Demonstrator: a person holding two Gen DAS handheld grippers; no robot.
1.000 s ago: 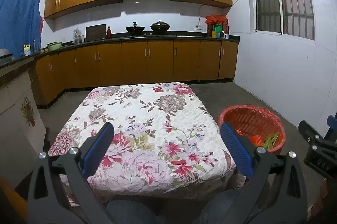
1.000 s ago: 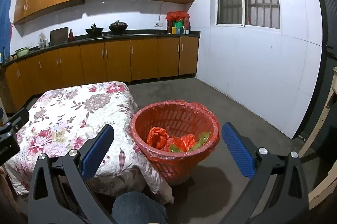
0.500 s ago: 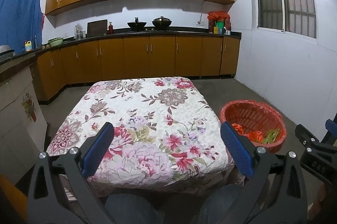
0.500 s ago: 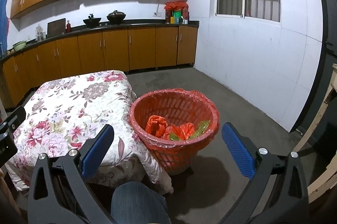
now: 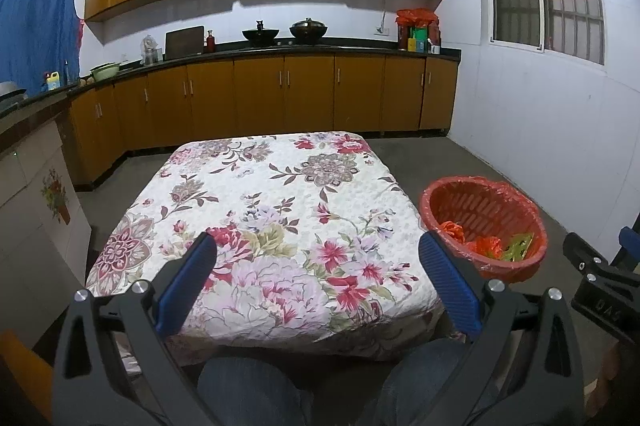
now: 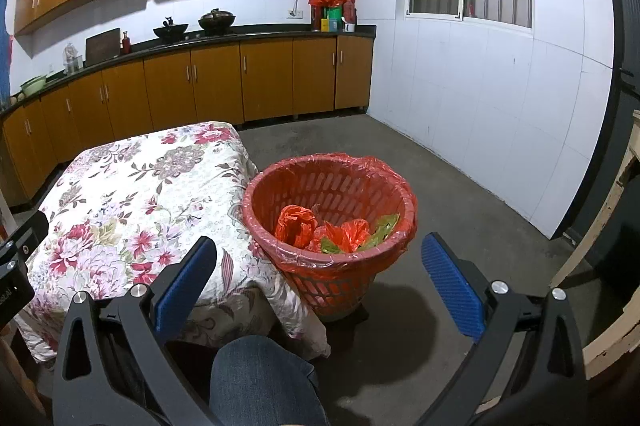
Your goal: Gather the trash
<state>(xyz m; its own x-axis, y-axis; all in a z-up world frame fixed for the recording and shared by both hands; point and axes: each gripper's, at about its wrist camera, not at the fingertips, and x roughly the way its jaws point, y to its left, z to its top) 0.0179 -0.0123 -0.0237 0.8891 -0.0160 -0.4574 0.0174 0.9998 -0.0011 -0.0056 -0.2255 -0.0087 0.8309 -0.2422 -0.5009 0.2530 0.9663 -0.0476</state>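
Trash [image 6: 340, 230] in basket [image 6: 288, 258] ahead of spread right hand-held gripper [image 6: 318, 266].

- The left wrist view looks forward from the near edge of the table [image 5: 280, 193], facing the kitchen cabinets [image 5: 280, 93].
- The right wrist view sits further right, close above the red basket [image 6: 332, 254].
- Both views share table, basket [image 5: 484, 226] and cabinets [image 6: 216, 85].
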